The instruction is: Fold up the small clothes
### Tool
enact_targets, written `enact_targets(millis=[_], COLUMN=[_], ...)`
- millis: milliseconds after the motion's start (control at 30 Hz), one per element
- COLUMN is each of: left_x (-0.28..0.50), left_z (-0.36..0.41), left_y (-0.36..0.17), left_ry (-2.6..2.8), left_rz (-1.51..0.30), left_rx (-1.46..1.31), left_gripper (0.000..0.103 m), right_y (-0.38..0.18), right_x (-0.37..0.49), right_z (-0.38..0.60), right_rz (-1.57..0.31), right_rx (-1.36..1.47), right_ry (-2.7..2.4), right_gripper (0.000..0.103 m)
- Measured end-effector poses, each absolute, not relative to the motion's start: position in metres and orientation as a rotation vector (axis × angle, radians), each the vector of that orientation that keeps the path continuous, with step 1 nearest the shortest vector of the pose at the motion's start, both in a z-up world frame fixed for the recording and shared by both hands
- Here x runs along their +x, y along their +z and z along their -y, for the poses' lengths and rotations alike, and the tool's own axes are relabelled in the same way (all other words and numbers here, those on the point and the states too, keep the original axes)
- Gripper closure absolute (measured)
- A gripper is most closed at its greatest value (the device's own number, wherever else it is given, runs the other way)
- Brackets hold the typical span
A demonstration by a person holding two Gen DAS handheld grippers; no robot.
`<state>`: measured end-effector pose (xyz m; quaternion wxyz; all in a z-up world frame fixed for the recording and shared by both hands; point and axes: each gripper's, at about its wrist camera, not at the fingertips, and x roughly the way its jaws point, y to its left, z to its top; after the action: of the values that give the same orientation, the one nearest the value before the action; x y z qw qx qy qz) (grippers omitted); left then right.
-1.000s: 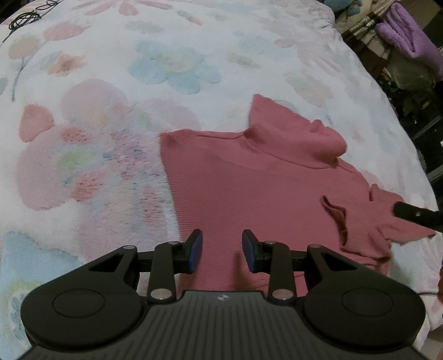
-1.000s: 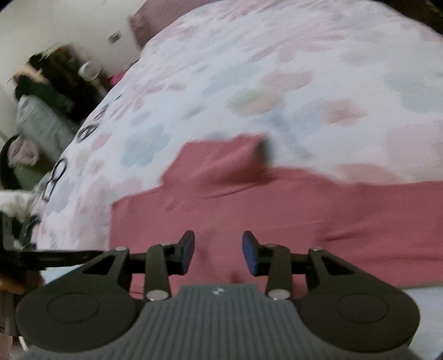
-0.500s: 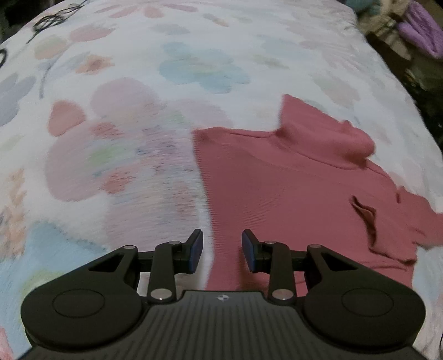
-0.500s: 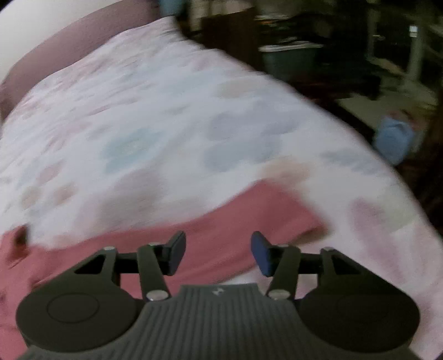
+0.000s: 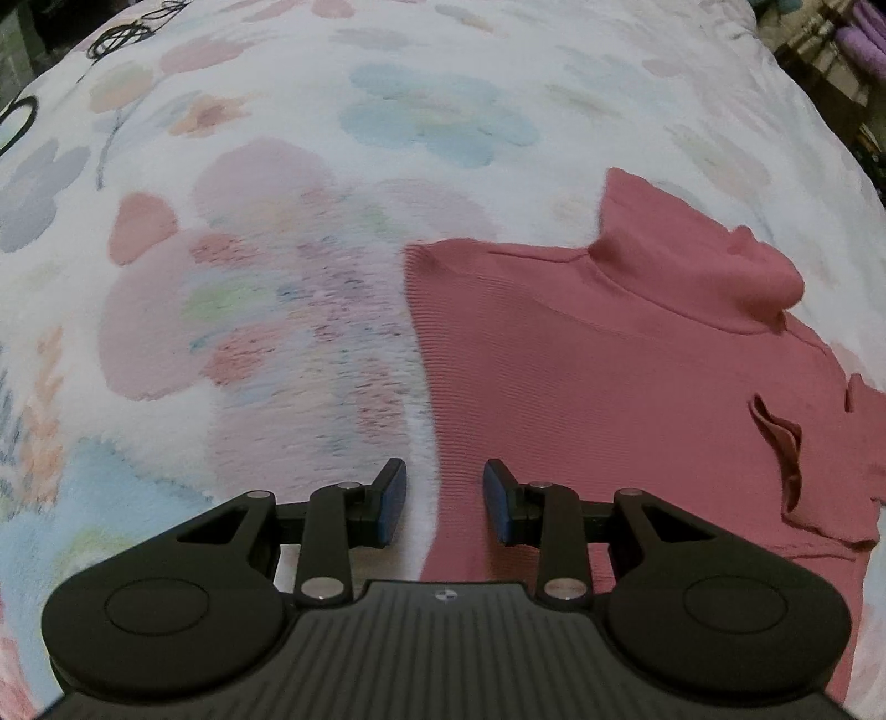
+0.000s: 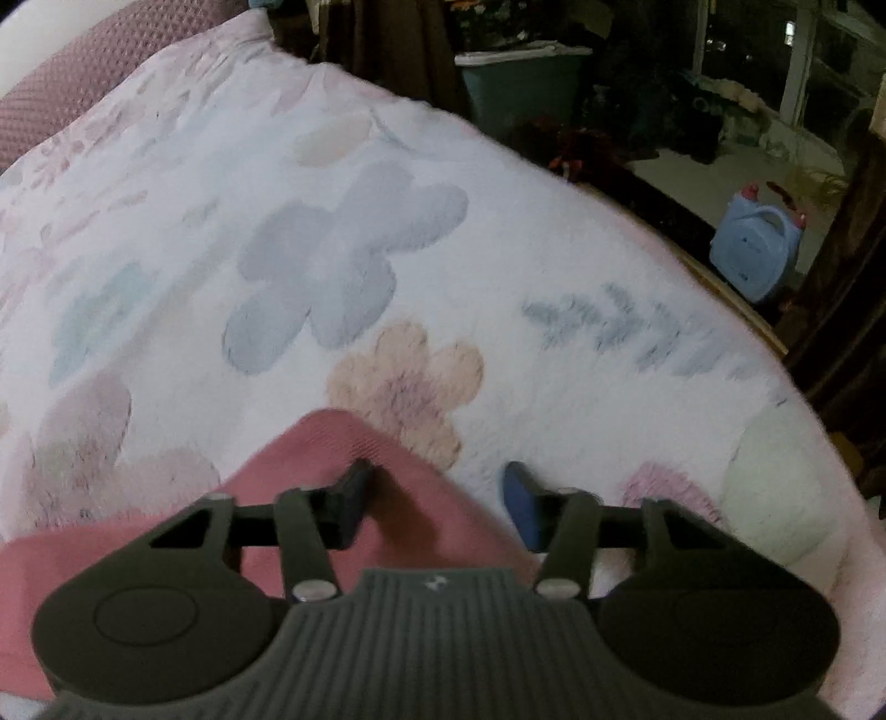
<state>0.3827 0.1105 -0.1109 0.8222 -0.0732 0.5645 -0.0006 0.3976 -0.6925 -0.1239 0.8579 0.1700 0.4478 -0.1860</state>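
Beyond the far edge of the bed, a teal storage bin (image 6: 520, 83) stood in the dim clutter with its lid on, so what it held could not be told. To the right of it, on the floor, sat a pale blue jug (image 6: 756, 249) with a red cap; its contents could not be made out either.

The pink turtleneck sweater (image 5: 637, 387) lay flat on the floral bedspread (image 5: 249, 277), collar toward the far side, with one cuffed sleeve folded in across its right part. The left gripper (image 5: 443, 501) hung over the sweater's near left edge, pointing steeply down. Its fingers (image 5: 394, 498) stood released with a gap between them: the left one was over bare bedspread, the right one over pink knit, and the sweater's side edge ran up through the gap. Neither pad pressed on the cloth.

From the right gripper (image 6: 437, 507), a rounded pink corner of the sweater reached up between the fingers, which were closing. The left finger lay over the pink fabric; the blue-padded right finger (image 6: 520, 512) was over the white bedspread just beside the cloth's edge. The fabric was between them, but the pads were not yet pinching it. Black cords (image 5: 127, 33) lay coiled at the far left of the bed.
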Motion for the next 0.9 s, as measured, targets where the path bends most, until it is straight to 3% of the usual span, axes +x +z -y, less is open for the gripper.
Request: enact_targets(millis=[33,67,267,467,700,900], left_x=[0.383,0.384,0.377,0.360,0.346,0.334], left_z=[-0.109,-0.108,-0.114,-0.127,-0.142,-0.157], left_y=[-0.111,-0.110,-0.099,-0.078,-0.052,-0.031], left_ry=[-0.010,-0.016,-0.037,-0.057,-0.068,-0.105], left_rz=[-1.201,-1.199,-1.166,-1.116,-1.062,-1.006], left_rx=[-0.148,-0.140,-0.176,-0.224,-0.259,-0.281], left_gripper=[0.065,0.065,0.065,0.065,0.065,0.065], right_y=[-0.125,-0.123,-0.059,0.059,0.178,0.220], right_x=[0.396,0.394,0.368,0.361,0.366,0.378], right_z=[0.692,0.690,0.673,0.633,0.487,0.340], right_rz=[-0.936,-0.930,-0.831,-0.675,-0.547,-0.526], right_rx=[0.372,0.376,0.342,0.401,0.385,0.437], right_ry=[-0.365,-0.347,-0.317,-0.189,0.084,0.250], right_gripper=[0.098,0.101,0.102,0.102,0.102,0.102])
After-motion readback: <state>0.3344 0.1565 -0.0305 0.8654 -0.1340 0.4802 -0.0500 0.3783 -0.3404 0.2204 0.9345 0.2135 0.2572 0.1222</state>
